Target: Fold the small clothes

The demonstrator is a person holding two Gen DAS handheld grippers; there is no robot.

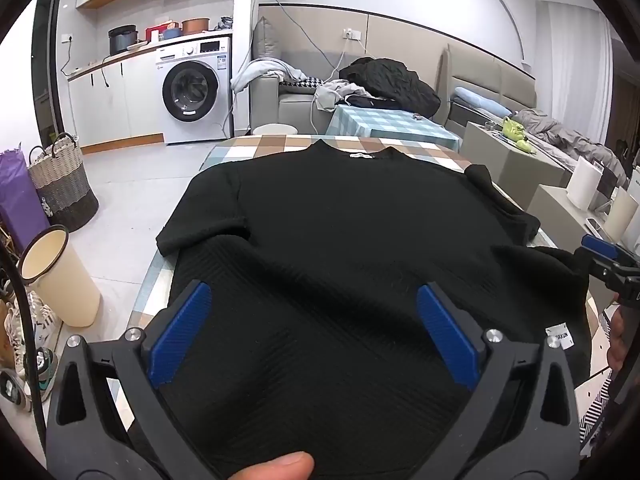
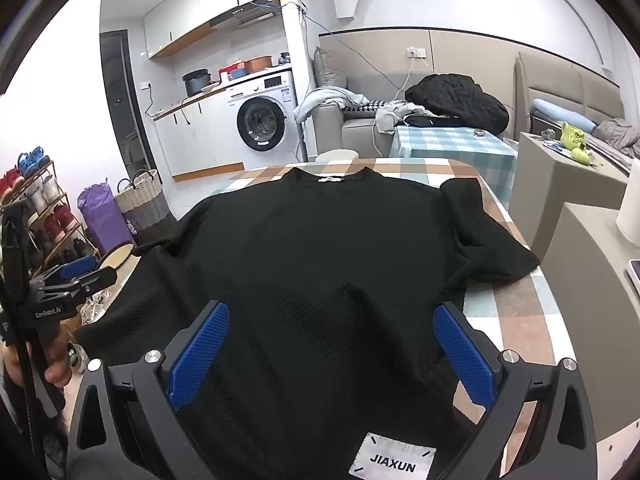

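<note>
While the black T-shirt (image 1: 352,216) lies spread flat on the checked tabletop (image 1: 264,146), collar at the far end and hem at the near end, both tools hang over its lower half. The left hand-held gripper (image 1: 312,320) sits above the hem on the shirt's left side, its blue pads (image 1: 180,332) set wide apart, with only ribbed black fabric showing between them and nothing pinched. A fingertip (image 1: 276,466) peeks in at the bottom edge of that view. Over on the shirt's right side, the right hand-held gripper (image 2: 330,344) is just as wide open, pads clear of the cloth, and a white "JIAXUN" label (image 2: 392,458) on the hem lies just below its jaws. The shirt's right sleeve (image 2: 480,232) is rumpled and folded on itself near the tabletop's right edge; the left sleeve (image 1: 200,212) lies flatter, reaching the left edge. Beyond the collar, well behind the shirt, stands a washing machine (image 1: 194,88), and a woven basket (image 1: 64,184) sits on the floor left of the shirt.
</note>
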